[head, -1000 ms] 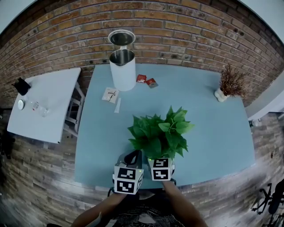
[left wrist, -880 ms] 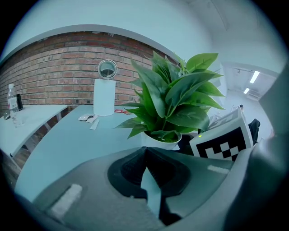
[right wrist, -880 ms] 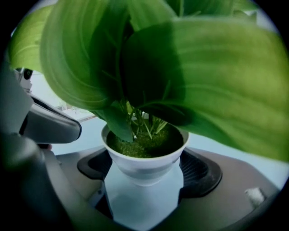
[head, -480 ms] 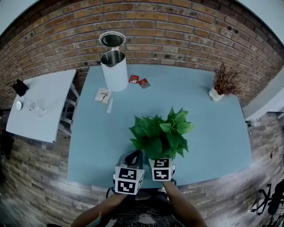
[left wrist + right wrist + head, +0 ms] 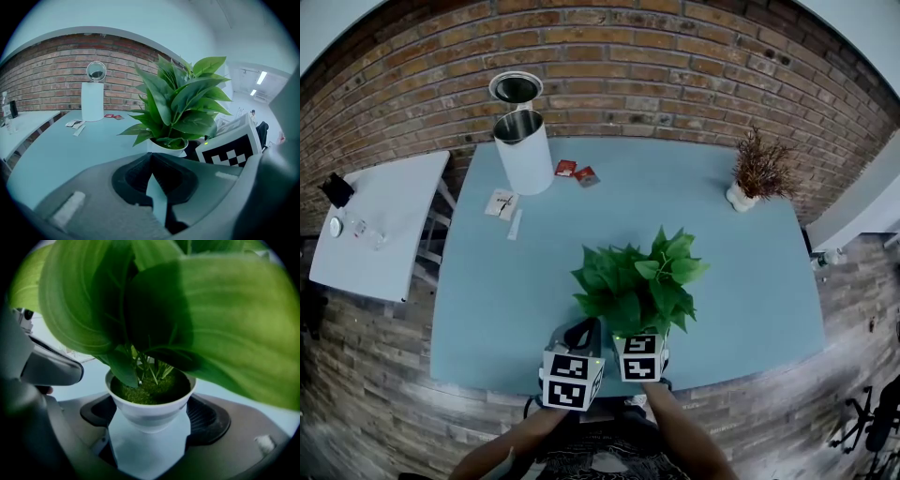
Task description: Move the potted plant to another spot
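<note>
Nearest me, the person's right gripper (image 5: 149, 418) is clamping its jaws on the white pot of the leafy green potted plant (image 5: 639, 281), at the near edge of the pale blue table (image 5: 741, 281). Just beside it, the left gripper (image 5: 151, 161) is hovering empty, jaws together. Farther back, a white cylindrical bin (image 5: 525, 155) and a dried brown plant in a small white vase (image 5: 757, 169) are standing near the red brick wall (image 5: 675, 66).

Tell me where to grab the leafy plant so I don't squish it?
Grab the pot, not the leaves. Come in low from the near side, under the leaves, with one jaw on each side of the pot just below its rim. The pot narrows downward, so the wider rim should help stop it slipping. The right hand-held gripper holds it that way.
</note>
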Tool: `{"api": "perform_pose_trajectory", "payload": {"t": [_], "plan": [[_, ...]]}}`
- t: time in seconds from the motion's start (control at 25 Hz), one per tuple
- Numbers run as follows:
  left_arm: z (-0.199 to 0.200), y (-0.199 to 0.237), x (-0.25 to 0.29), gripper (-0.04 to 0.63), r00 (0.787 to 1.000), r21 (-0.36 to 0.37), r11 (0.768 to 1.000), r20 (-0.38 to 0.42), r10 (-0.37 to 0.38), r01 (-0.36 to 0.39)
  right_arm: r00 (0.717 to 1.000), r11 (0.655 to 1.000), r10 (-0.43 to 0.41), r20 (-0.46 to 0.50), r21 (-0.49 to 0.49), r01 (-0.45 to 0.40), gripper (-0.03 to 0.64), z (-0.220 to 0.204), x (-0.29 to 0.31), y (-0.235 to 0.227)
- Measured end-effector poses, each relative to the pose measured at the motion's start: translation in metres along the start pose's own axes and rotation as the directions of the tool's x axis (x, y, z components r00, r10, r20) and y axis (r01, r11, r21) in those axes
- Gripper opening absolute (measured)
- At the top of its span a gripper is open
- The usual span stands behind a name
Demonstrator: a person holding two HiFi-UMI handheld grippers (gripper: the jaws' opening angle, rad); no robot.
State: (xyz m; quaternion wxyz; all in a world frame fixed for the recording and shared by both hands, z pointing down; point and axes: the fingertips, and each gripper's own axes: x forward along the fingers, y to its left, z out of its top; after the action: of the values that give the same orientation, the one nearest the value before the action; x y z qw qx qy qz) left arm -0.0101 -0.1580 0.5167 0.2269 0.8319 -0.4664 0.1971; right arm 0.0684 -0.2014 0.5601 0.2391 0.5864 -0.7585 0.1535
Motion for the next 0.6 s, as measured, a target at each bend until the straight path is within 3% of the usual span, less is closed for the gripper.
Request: {"api": "perform_pose_trajectory", "payload": {"t": [0.6], "plan": [[0.006, -0.049, 0.022, -0.005, 1.000, 0.017, 1.000, -0.001, -0.010, 0.010, 1.000, 1.000, -0.006, -0.002, 0.016, 0.007, 0.468, -0.013, -0.013, -0.051]]}}
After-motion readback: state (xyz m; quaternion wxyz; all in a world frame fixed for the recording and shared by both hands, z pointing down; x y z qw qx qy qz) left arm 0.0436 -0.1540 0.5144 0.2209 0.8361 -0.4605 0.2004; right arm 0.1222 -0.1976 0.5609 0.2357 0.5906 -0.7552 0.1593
